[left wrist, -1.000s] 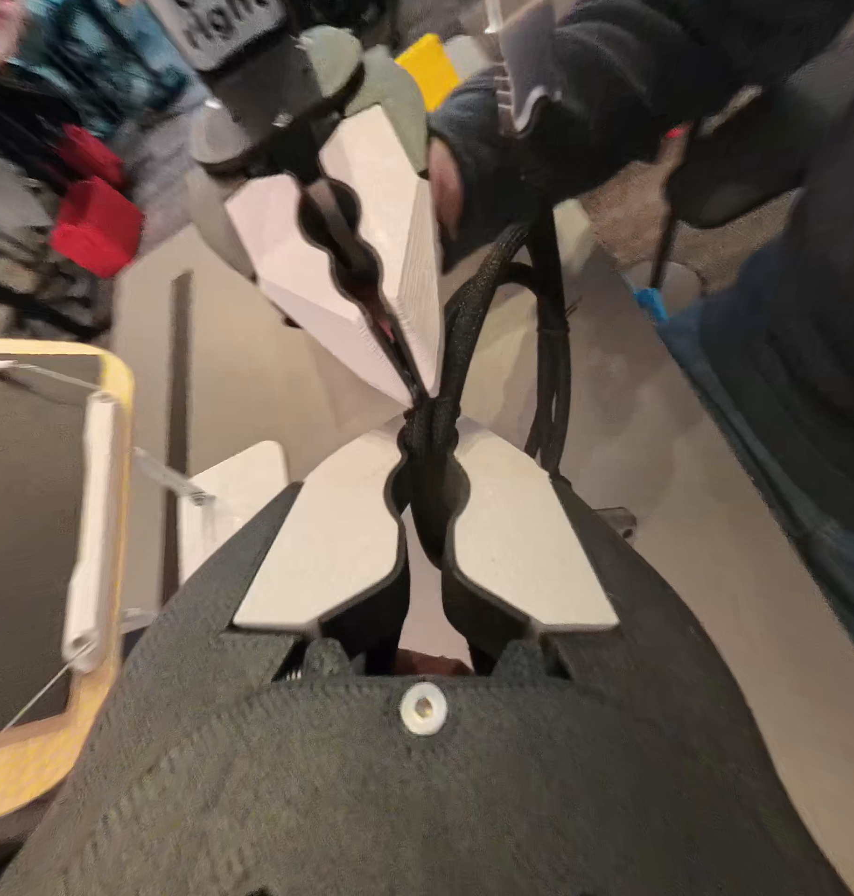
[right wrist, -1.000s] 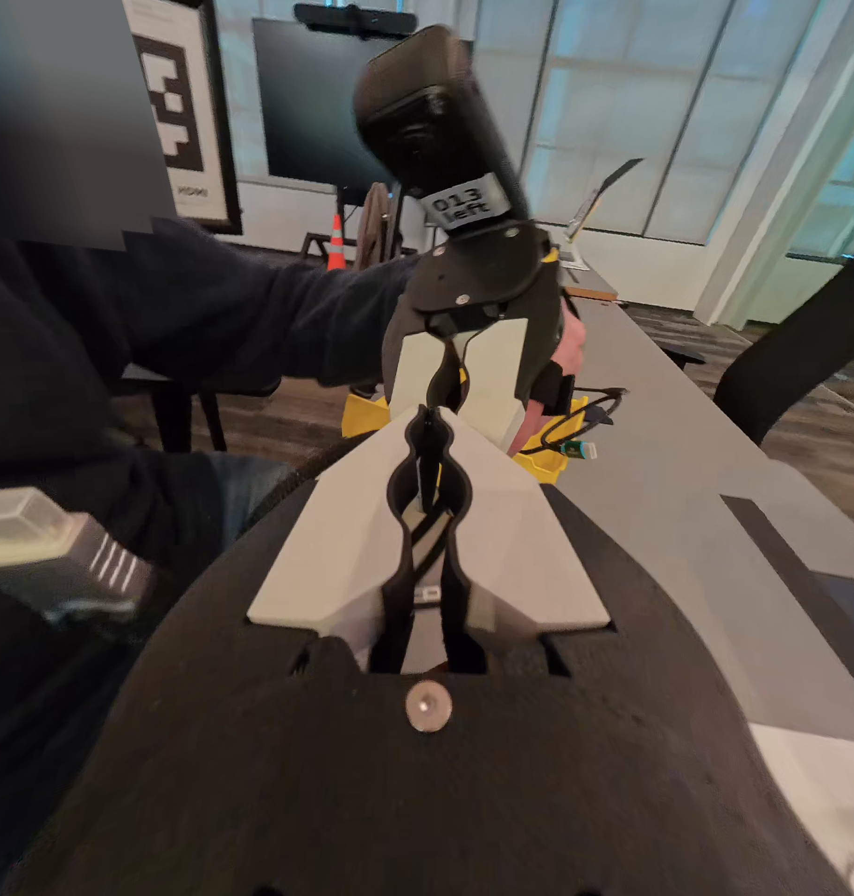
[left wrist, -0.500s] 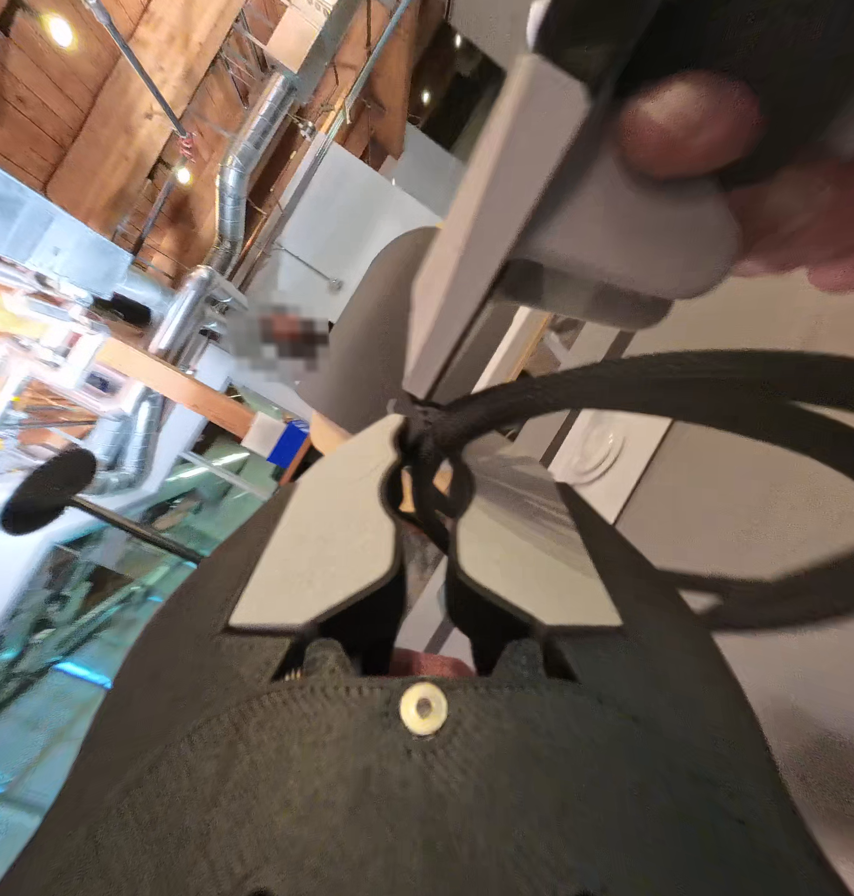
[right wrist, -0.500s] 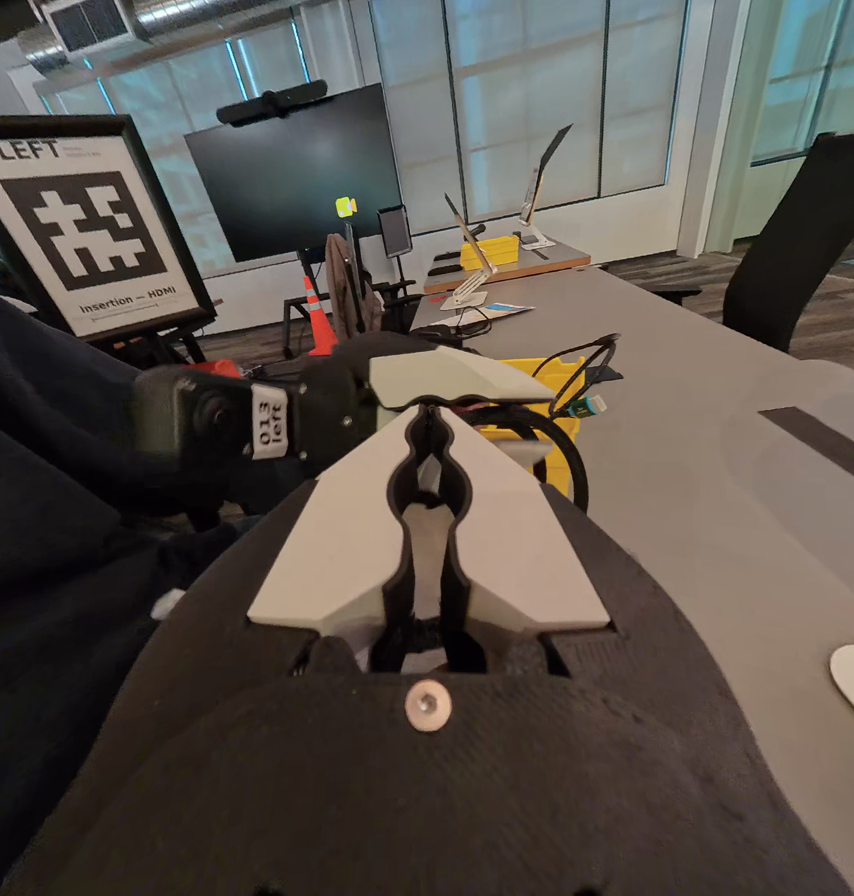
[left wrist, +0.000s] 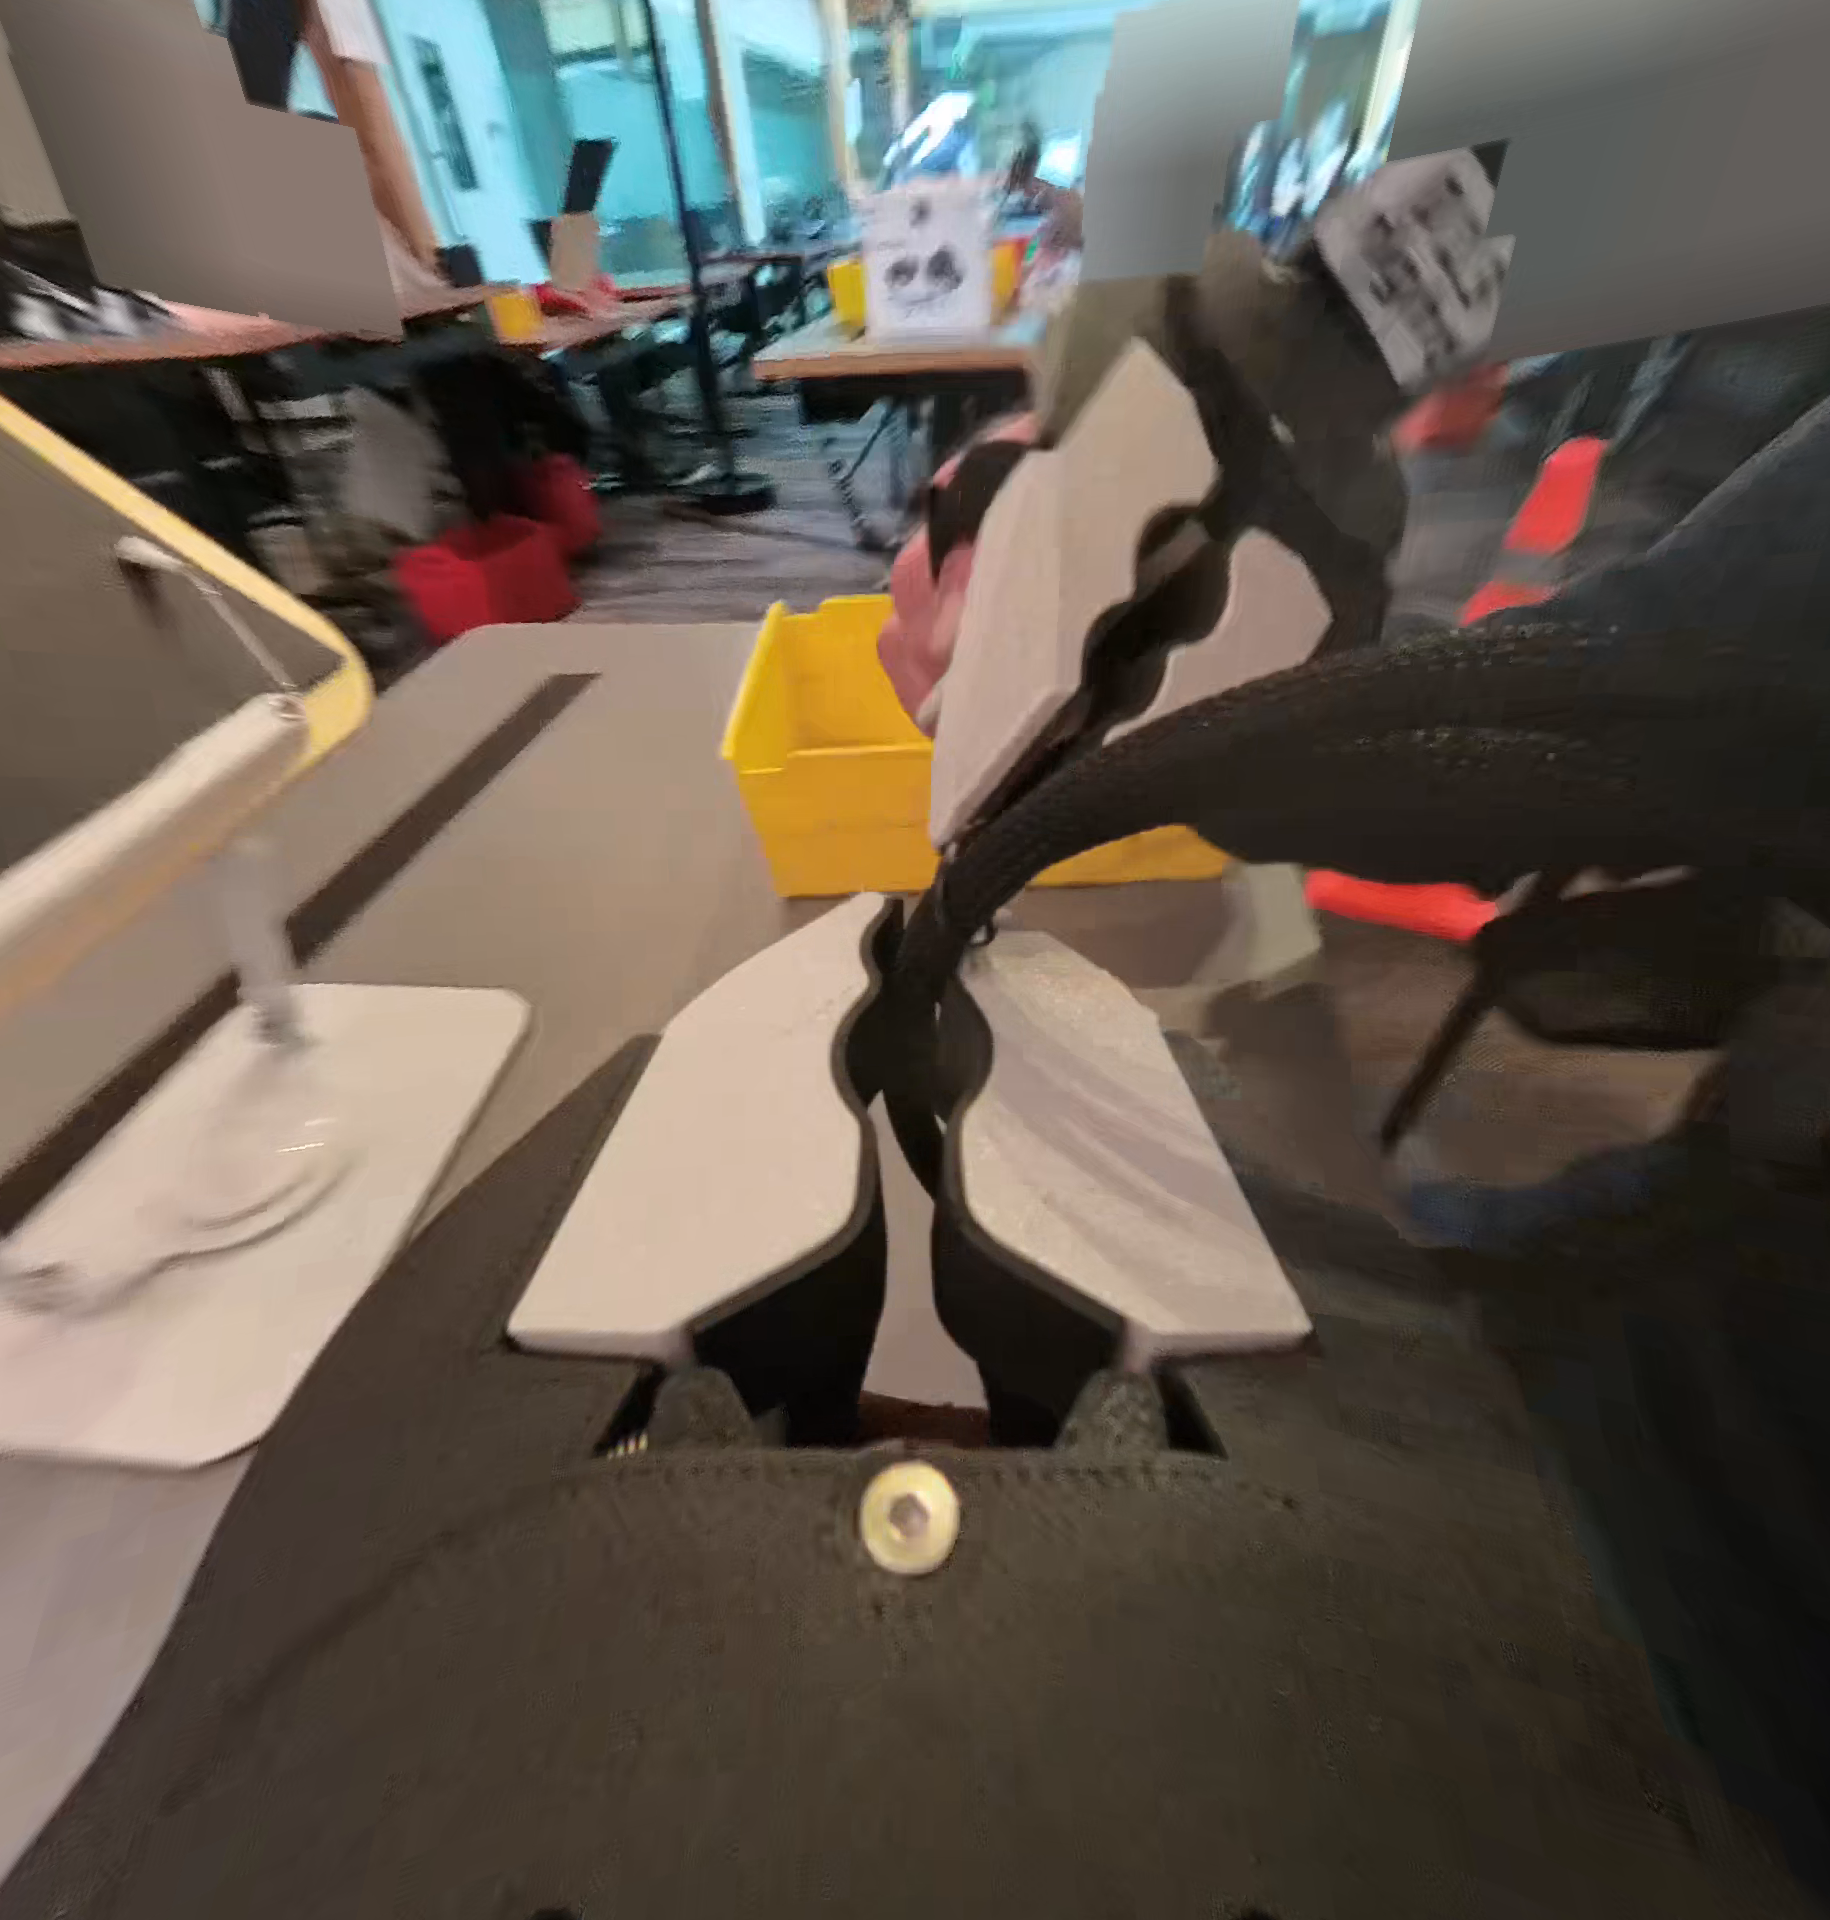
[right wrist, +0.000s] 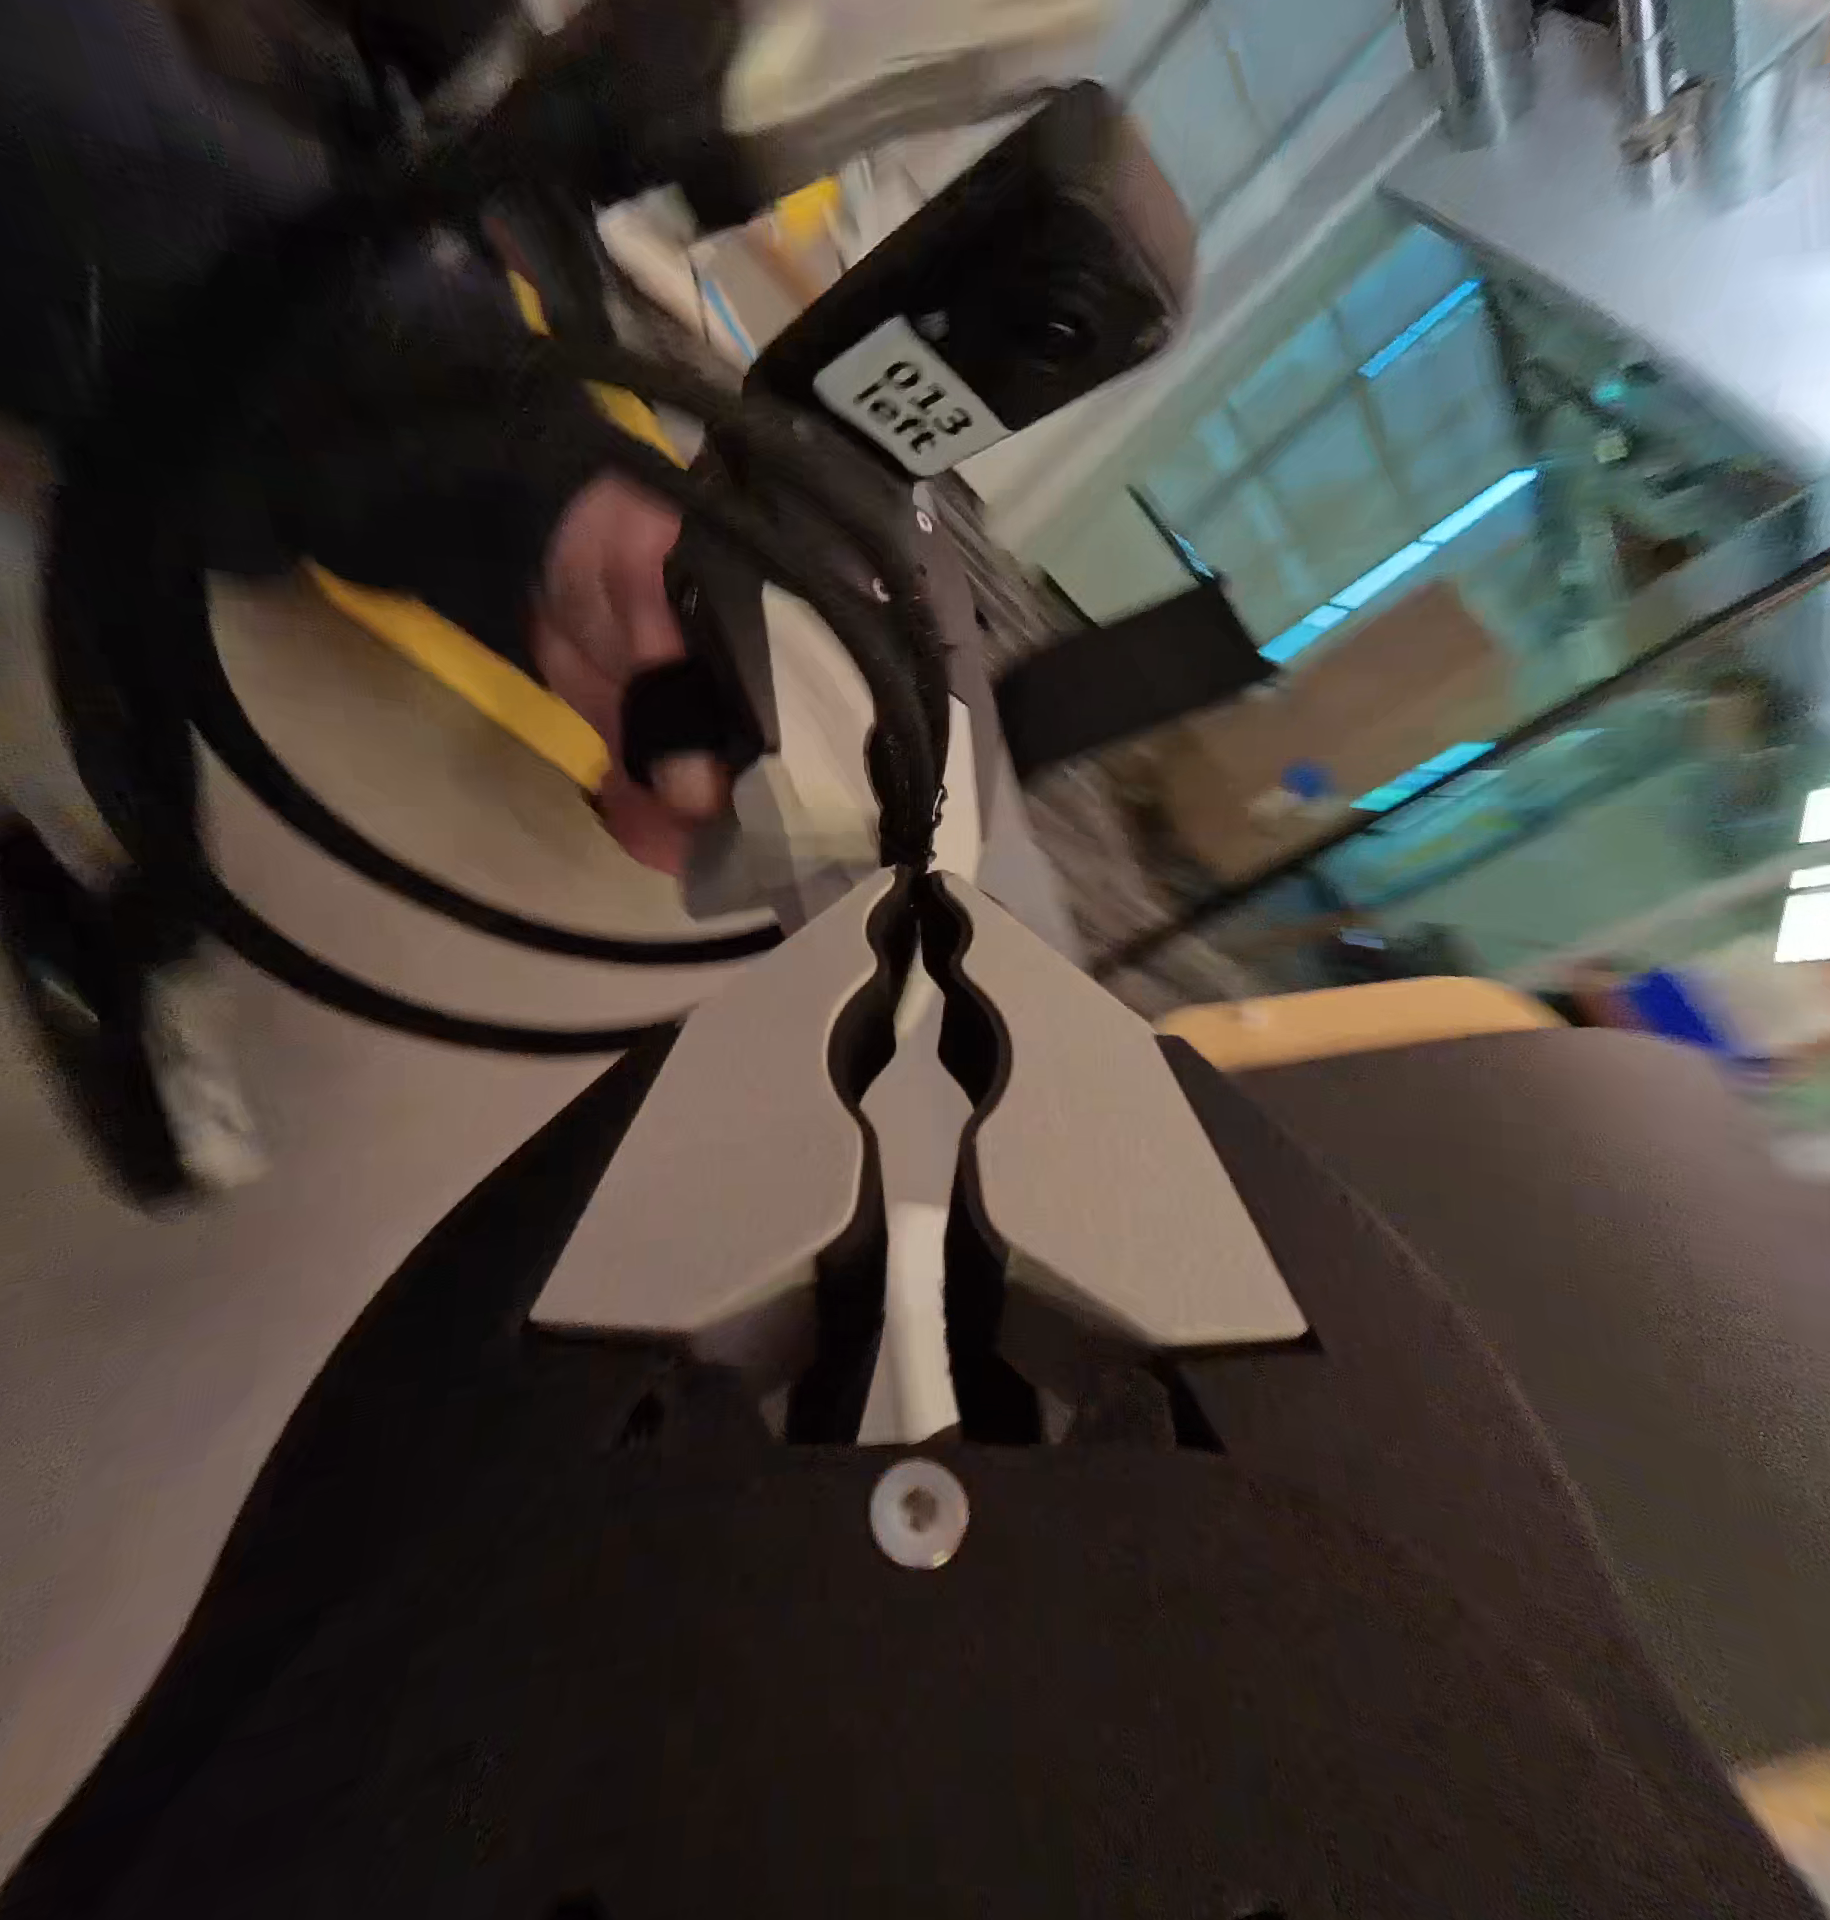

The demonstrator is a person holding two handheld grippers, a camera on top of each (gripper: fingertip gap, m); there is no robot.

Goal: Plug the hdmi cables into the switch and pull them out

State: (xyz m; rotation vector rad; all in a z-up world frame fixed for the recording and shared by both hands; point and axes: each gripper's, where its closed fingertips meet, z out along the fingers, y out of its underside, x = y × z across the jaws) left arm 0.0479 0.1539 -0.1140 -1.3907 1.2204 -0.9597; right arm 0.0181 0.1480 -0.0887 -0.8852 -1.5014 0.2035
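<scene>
**Both grippers pinching one braided cable above the table; switch not in view**

The left gripper (left wrist: pixel 916 935), lower centre of the left wrist view, has its grey fingers nearly together on a black braided-sleeve HDMI cable (left wrist: pixel 1410 727), which runs up and right out of the tips. The right gripper (left wrist: pixel 1119 675), upper right of centre there, nips the same cable just beyond. In the right wrist view the right gripper (right wrist: pixel 911 883) shows its tips closed on the cable (right wrist: pixel 900 727) at frame centre, the wider notches behind them empty.

Judgement: two grips close together probably serve to stiffen a floppy cable or re-seat the hold before working the plug end (plug not visible; orientation cannot be told).

The switch appears in neither view, so how far along the task stands is unclear.

Room and edges: a yellow plastic bin (left wrist: pixel 828 758) sits on the grey tabletop (left wrist: pixel 578 831) behind the grippers; a white flat-based stand (left wrist: pixel 267 1195) carrying a yellow-rimmed dark panel (left wrist: pixel 111 644) occupies the left. Open table lies between them. The slack loop (right wrist: pixel 371 883) at left could snag.
</scene>
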